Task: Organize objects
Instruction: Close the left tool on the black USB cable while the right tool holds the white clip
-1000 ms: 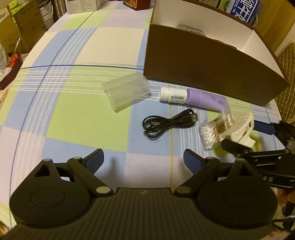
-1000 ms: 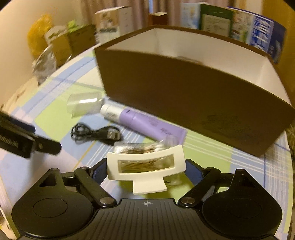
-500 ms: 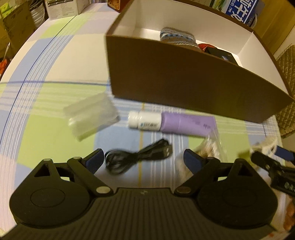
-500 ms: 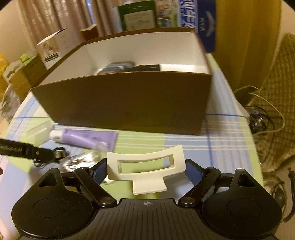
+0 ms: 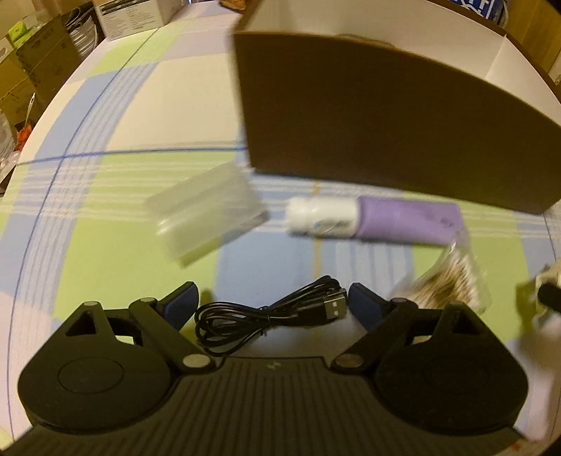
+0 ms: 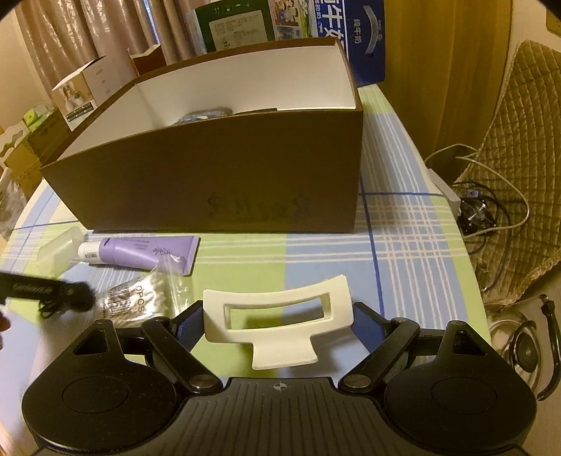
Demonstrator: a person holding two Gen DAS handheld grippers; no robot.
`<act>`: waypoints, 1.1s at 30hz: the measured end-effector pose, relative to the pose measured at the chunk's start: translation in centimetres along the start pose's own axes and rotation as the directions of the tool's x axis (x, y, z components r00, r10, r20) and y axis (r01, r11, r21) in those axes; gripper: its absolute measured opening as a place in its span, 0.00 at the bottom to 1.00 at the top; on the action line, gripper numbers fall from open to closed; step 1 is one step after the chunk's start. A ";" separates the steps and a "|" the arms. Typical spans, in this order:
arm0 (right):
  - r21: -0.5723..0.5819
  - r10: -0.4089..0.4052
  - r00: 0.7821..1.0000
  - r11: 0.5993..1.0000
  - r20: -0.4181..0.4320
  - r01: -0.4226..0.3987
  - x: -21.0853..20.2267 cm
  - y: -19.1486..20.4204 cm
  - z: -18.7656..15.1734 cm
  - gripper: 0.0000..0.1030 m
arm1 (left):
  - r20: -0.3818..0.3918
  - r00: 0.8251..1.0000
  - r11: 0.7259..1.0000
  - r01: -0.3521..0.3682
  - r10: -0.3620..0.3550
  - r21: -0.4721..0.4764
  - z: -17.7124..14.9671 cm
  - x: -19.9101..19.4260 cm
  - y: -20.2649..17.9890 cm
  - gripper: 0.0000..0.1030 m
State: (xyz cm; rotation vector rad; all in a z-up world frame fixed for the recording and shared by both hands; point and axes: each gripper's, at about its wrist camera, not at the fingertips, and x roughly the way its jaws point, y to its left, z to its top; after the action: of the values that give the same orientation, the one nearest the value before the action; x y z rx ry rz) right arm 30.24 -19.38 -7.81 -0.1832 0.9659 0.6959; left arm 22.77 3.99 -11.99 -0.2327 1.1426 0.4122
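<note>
My right gripper (image 6: pixel 278 321) is shut on a wide white hair claw clip (image 6: pixel 277 315), held above the checked tablecloth in front of the brown cardboard box (image 6: pixel 224 175). My left gripper (image 5: pixel 271 303) stands open just above a coiled black USB cable (image 5: pixel 266 317), which lies between its blue fingertips (image 5: pixel 184 301). Beyond it lie a clear plastic case (image 5: pixel 207 214) and a purple tube with a white cap (image 5: pixel 375 219), next to a bag of cotton swabs (image 5: pixel 452 280). In the right wrist view the tube (image 6: pixel 140 250), the swab bag (image 6: pixel 140 298) and the left gripper's dark finger (image 6: pixel 45 289) show at the left.
The box's white inside (image 6: pixel 245 91) holds a patterned pouch (image 6: pixel 203 114) and a dark item. Cartons (image 6: pixel 291 21) stand behind it. A quilted chair cushion (image 6: pixel 519 158) and loose cables (image 6: pixel 491 214) lie off the table's right edge. Boxes (image 5: pixel 129 14) crowd the far left.
My left gripper has come down and forward over the USB cable, which now lies between its fingers. My right gripper has swung rightwards with the claw clip, away from the swab bag.
</note>
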 end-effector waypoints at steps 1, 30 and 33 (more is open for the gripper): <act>0.000 0.002 1.000 1.000 -0.002 -0.002 0.0 0.1 0.0 0.82 | 0.000 1.000 1.000 -0.002 0.002 -0.005 -0.5 -0.2 0.8 0.88; -0.021 -0.005 1.000 1.000 -0.028 0.004 0.6 1.5 -0.4 0.82 | 0.027 1.000 0.999 -0.013 0.014 -0.031 -4.4 -0.6 8.1 0.95; -0.018 -0.007 1.000 1.000 -0.030 0.006 0.6 1.5 -0.4 0.82 | 0.043 0.999 1.000 -0.008 0.009 -0.023 -4.4 -0.7 8.0 0.92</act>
State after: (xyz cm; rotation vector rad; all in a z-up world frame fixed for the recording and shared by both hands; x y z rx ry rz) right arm 29.28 -18.16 -8.33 -0.2131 0.9873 0.6980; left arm 15.41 9.40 -12.85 -0.2382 1.0975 0.4359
